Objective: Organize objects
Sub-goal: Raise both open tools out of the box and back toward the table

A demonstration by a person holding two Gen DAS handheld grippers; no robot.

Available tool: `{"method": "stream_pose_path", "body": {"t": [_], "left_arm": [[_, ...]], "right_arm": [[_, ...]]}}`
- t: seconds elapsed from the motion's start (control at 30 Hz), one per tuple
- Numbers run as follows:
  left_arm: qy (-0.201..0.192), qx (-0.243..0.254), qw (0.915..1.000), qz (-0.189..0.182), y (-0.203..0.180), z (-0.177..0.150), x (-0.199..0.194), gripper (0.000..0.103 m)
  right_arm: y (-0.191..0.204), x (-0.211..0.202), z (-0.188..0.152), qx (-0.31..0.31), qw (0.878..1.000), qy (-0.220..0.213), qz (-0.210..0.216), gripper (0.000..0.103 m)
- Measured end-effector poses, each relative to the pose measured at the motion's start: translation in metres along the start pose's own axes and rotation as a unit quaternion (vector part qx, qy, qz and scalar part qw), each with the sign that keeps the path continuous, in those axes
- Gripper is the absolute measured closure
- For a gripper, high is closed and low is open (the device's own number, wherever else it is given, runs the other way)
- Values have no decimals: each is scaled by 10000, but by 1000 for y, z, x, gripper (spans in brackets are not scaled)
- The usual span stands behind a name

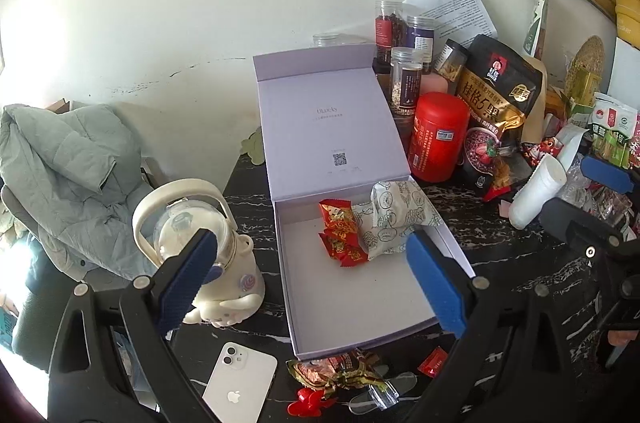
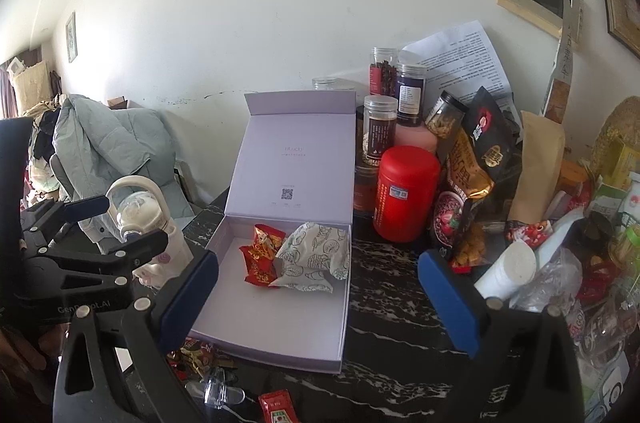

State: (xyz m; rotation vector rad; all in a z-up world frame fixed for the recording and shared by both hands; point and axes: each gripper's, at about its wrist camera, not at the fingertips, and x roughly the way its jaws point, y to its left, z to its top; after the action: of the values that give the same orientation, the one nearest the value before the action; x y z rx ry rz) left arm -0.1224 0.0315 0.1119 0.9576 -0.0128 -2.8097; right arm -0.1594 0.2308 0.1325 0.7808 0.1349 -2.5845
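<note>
A lavender box [image 1: 352,307] [image 2: 272,323] lies open on the black marble table, its lid [image 1: 328,127] standing upright behind it. Inside lie red snack packets [image 1: 340,231] [image 2: 262,255] and white patterned packets [image 1: 394,219] [image 2: 316,255]. My left gripper [image 1: 312,281] hangs open above the box with nothing between its blue pads. My right gripper [image 2: 318,303] is also open and empty, over the box's right side. In front of the box lie a brown-gold wrapper [image 1: 336,371], a small red sachet [image 1: 434,361] [image 2: 276,405] and a clear plastic piece [image 1: 380,393].
A white phone [image 1: 240,379] and a cream bottle with a handle [image 1: 200,235] sit left of the box. A red canister [image 1: 440,139], jars [image 1: 406,79], a black oat bag [image 1: 496,95] and a white cup stack [image 1: 536,191] crowd the right. A grey-green jacket [image 1: 68,175] hangs on the left.
</note>
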Motion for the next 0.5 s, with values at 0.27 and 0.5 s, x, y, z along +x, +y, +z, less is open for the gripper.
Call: {"method": "stream_pose_path", "body": {"t": [0.27,0.5], "left_arm": [[113,27,9999,-6,0,-25,-14,7],[347,13,9994,13,4,-54,-17,6]], "right_arm": [[11,-12,-27,-1,9999,133,42,2],[22,-16,-59,-4,9993,379,63,2]]}}
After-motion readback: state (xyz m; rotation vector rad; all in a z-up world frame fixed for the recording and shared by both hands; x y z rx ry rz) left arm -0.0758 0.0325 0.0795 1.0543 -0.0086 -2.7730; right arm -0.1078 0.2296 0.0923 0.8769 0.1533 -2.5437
